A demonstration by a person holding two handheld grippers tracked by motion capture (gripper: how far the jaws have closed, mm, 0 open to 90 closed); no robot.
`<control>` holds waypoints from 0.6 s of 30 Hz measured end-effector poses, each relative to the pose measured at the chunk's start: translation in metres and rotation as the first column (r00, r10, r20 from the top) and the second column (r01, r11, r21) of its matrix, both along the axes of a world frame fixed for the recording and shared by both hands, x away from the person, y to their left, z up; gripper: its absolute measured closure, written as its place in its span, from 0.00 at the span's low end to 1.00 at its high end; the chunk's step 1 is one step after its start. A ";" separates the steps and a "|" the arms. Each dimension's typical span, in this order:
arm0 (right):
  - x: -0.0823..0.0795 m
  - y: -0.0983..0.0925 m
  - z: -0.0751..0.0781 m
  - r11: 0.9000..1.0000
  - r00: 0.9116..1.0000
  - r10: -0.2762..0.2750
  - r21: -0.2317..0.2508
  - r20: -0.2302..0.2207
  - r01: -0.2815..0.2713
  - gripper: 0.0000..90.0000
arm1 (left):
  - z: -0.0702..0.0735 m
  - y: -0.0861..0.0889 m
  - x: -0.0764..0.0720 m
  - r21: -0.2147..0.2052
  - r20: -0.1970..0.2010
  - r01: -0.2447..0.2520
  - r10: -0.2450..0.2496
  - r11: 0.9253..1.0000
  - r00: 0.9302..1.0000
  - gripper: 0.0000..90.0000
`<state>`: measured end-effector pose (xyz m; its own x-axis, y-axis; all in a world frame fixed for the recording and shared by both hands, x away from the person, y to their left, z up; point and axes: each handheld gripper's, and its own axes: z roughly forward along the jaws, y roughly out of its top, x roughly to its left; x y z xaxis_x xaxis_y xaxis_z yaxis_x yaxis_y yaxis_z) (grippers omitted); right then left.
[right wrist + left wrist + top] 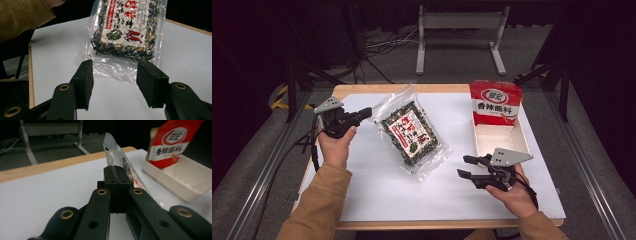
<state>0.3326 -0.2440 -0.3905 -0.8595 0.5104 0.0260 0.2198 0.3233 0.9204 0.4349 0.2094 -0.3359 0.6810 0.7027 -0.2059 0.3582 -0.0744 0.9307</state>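
Now left tongs [117, 173] pinch the crinkled clear seaweed bag [413, 134]; right tongs [113, 82] spread.

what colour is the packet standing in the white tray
Red with a white band, the packet shows best in the high view.

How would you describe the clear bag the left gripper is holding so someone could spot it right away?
On the white table, look at the middle, left of the white tray that holds a red packet. The clear bag lies there slantwise, with its top corner pinched by the left gripper. It alone is see-through, showing dark dried bits behind a white and red label.
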 end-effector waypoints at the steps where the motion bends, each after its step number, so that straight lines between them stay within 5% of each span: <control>1: 0.000 0.000 0.000 1.000 1.000 0.002 -0.001 0.001 -0.002 0.53 | 0.004 -0.002 -0.005 -0.003 0.016 0.013 -0.013 1.000 1.000 1.00; 8: 0.000 0.000 0.000 1.000 1.000 0.002 -0.001 0.002 -0.002 0.53 | 0.028 -0.020 -0.033 0.011 0.110 0.081 -0.082 0.997 0.991 1.00; 18: -0.001 -0.001 0.001 1.000 1.000 0.002 0.001 0.010 -0.003 0.53 | 0.051 -0.036 -0.061 0.020 0.204 0.172 -0.172 0.985 0.964 1.00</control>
<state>0.3313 -0.2446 -0.3894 -0.8610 0.5082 0.0180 0.2100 0.3230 0.9228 0.3739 0.1736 -0.2852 0.8190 0.5717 -0.0482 0.1420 -0.1205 0.9825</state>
